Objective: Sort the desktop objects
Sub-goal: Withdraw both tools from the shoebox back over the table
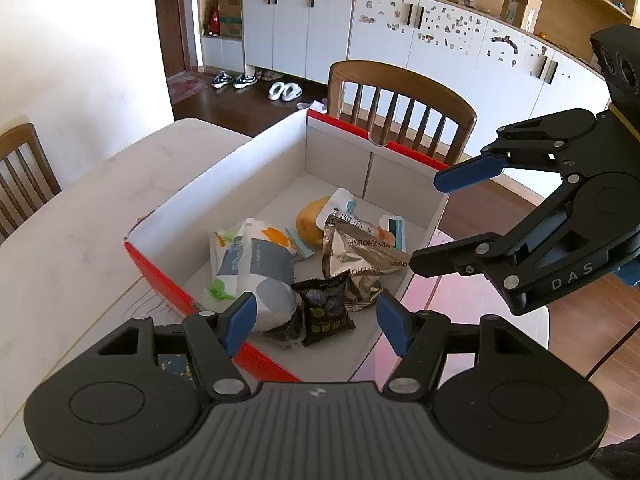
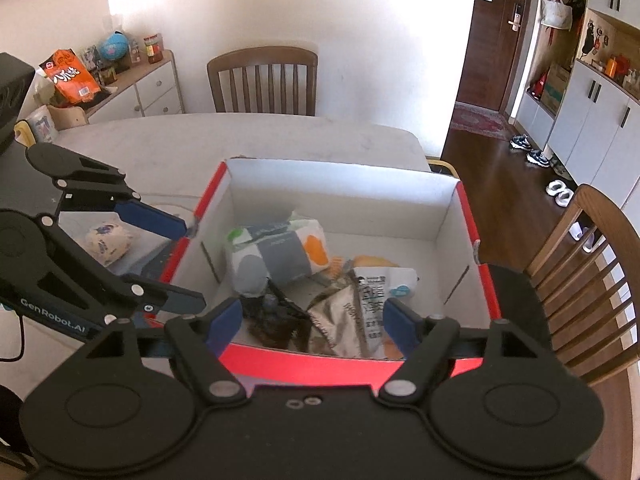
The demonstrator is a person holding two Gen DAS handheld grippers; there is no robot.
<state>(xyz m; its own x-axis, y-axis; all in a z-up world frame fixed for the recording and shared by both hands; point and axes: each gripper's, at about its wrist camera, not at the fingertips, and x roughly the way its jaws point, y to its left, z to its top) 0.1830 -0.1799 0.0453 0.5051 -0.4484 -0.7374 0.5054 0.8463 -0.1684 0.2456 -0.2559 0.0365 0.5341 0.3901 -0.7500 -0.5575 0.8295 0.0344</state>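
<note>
My left gripper (image 1: 316, 322) is spread wide, nothing in it, over the near rim of the red-edged box (image 1: 256, 160). My right gripper (image 2: 314, 326) is gaping too, empty, above the box. Inside lie the black packet (image 1: 324, 306), silver pouch (image 1: 360, 258) and white tissue pack (image 1: 256, 264); one wrapped bun (image 2: 108, 242) sits outside, beside the box.

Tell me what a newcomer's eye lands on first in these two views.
The red-edged cardboard box on the pale table, with snack packets heaped in it: a white tissue pack, a crinkled silver packet and a small black packet. Then the left gripper and right gripper, jaws open and empty, poised over the box.
</note>
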